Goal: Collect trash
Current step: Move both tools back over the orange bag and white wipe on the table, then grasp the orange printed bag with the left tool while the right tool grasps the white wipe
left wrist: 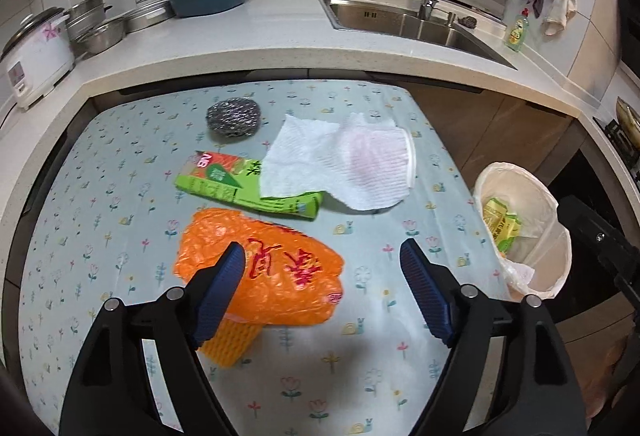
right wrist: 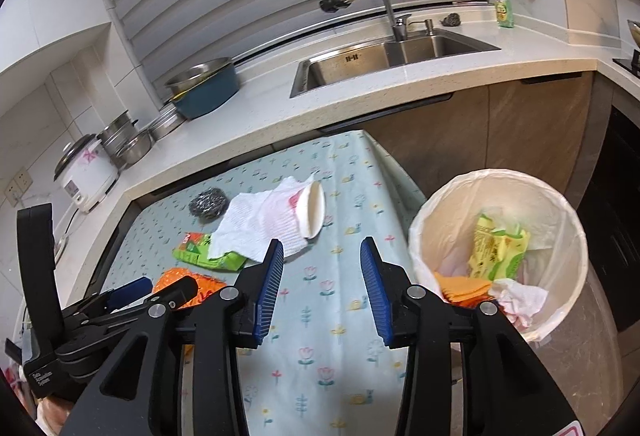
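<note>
Pale blue cloth printed with small flowers covers the table (left wrist: pixel 120 196), which fills most of both views, with the lined trash bin (left wrist: pixel 556 220) standing off its right edge. The right wrist view looks straight down into the bin and shows a yellow-green wrapper (right wrist: pixel 496 244), orange scraps (right wrist: pixel 464 288) and a crumpled tissue (right wrist: pixel 520 296) inside; the left wrist view shows only the wrapper and a bit of the tissue. The left wrist view alone shows the whole orange plastic bag (left wrist: pixel 272 276) with red characters, lying over a yellow ridged piece (left wrist: pixel 232 344), while the right wrist view catches just a corner of the bag behind the left gripper's body. Beyond the bag lie a green carton (left wrist: pixel 224 184), a white paper towel (left wrist: pixel 320 152) draped over a paper cup (right wrist: pixel 314 210) on its side, and a steel scrubber (left wrist: pixel 234 116). The left gripper (left wrist: pixel 322 256) is spread wide, its left finger over the bag and its right finger over bare cloth; contact cannot be judged. The right gripper (right wrist: pixel 320 256) is moderately open and holds nothing, above bare cloth with the bin just to its right.
</note>
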### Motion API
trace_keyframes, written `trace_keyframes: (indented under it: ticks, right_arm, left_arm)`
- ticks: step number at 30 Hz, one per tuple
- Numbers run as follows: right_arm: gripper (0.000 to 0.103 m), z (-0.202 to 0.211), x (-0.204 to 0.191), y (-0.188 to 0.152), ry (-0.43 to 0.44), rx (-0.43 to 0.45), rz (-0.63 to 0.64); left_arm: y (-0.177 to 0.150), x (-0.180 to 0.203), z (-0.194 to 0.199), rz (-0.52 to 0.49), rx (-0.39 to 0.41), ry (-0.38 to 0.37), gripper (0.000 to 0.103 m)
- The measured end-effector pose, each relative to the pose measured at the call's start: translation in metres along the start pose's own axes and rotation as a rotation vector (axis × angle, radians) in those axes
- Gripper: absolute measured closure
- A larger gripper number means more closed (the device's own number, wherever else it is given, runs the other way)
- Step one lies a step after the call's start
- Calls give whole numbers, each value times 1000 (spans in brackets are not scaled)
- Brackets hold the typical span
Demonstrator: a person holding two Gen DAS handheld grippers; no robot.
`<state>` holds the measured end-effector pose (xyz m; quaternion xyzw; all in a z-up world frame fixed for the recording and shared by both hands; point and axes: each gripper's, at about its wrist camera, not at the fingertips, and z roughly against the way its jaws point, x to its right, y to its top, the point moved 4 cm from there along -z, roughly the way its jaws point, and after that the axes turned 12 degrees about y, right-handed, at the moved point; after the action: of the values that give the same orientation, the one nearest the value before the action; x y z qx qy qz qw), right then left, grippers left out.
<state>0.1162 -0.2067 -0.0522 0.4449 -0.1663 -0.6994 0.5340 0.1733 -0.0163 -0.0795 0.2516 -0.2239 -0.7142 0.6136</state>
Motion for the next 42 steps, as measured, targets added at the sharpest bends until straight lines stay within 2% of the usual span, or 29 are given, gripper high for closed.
trace_keyframes:
  ticks: [6, 13, 20, 22, 25, 26, 28, 30, 38, 42]
  right_arm:
    - [63, -24, -17, -11, 16, -42, 9]
    - [63, -55, -30, -27, 26, -90, 2]
    - [63, -85, -36, -37, 27, -135, -5]
    - [63, -94, -36, -39, 25, -144, -6]
    - [63, -108, -35, -39, 21, -160, -6]
    - [63, -113, -35, -39, 19, -164, -6]
    - [63, -123, -35, -38, 17, -172, -8]
    - [63, -132, -34, -38, 14, -182, -11]
    - [63, -163, -31, -33, 5, -201, -23]
    - [63, -174, -27, -33, -2, -210, -33]
  left_arm:
    - [-8, -42, -16, 65, -34, 50, 19]
    - [-20, -65, -38, 110, -101, 62, 14]
    - [-21, -73, -58, 163, -159, -8, 17]
    - [-20, -72, -63, 160, -171, -29, 28]
    - [-18, -67, -72, 140, -199, -60, 57]
    - [-18, -67, -73, 135, -199, -61, 62]
    - [-16, -65, -76, 121, -195, -73, 82]
    - [-12, -66, -77, 116, -187, -82, 94]
    - [20, -88, -62, 142, -77, -77, 96]
    - [34, -98, -62, 176, -58, -81, 96]
